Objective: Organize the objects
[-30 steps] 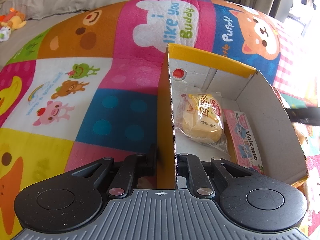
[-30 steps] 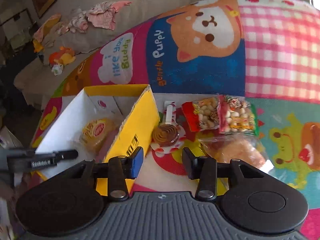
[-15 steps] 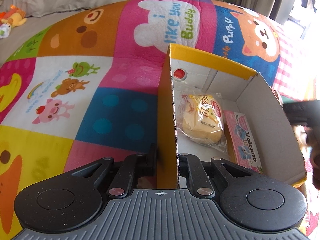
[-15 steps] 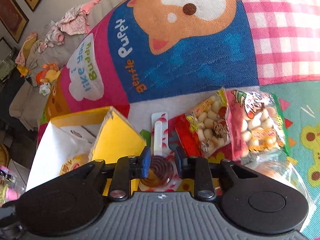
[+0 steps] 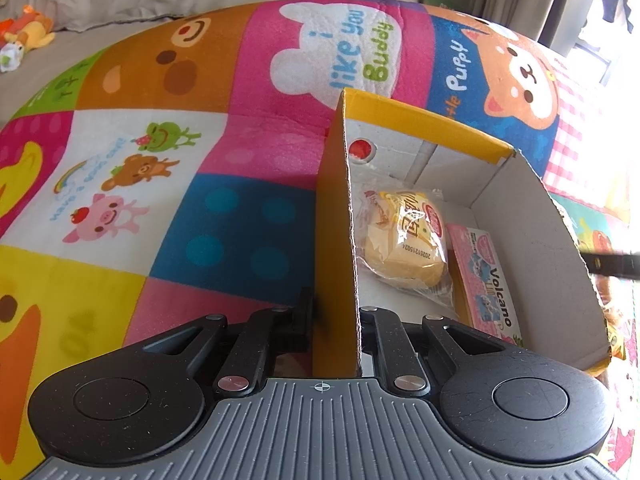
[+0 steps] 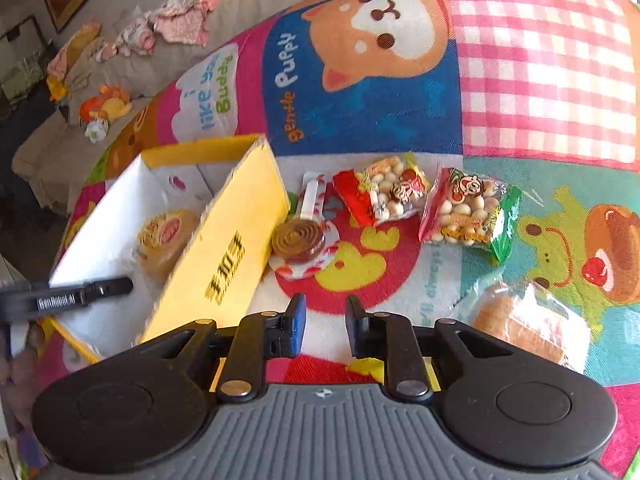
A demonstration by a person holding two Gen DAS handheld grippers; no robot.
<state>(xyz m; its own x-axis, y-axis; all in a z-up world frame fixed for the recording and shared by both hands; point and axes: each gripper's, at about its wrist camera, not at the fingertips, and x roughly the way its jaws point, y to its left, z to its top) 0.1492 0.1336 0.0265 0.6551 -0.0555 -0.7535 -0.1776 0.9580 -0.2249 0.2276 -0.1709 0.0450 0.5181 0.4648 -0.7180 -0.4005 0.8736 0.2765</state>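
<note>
Two claws, two jobs. Left claw point(image 5: 334, 312) is clamped on the near wall of the yellow cardboard box point(image 5: 560, 260), one finger outside and one inside. My read: it's there as an anchor, so the light box doesn't skate on the soft cartoon mat point(image 6: 540, 60) while things get dropped in.

Right claw point(image 6: 325, 324) has just been closing. Its fingers are drawn almost together with nothing between them, and it hovers over the mat just beside the box's outer side. The lollipop point(image 6: 298, 240) lies flat just ahead of it against the box's foot, not gripped. It looks like the next pick, but the claw would have to open again first.

Already in the box: a wrapped yellow bun point(image 5: 404, 248) and a pink Volcano carton point(image 5: 486, 276), side by side on the bottom with room to spare.

Still out on the mat: two snack bags point(image 6: 384, 196) point(image 6: 470, 212) past the lollipop, and a wrapped bread point(image 6: 528, 316) to the right of the claw. Sorting is roughly halfway, I'd say.
</note>
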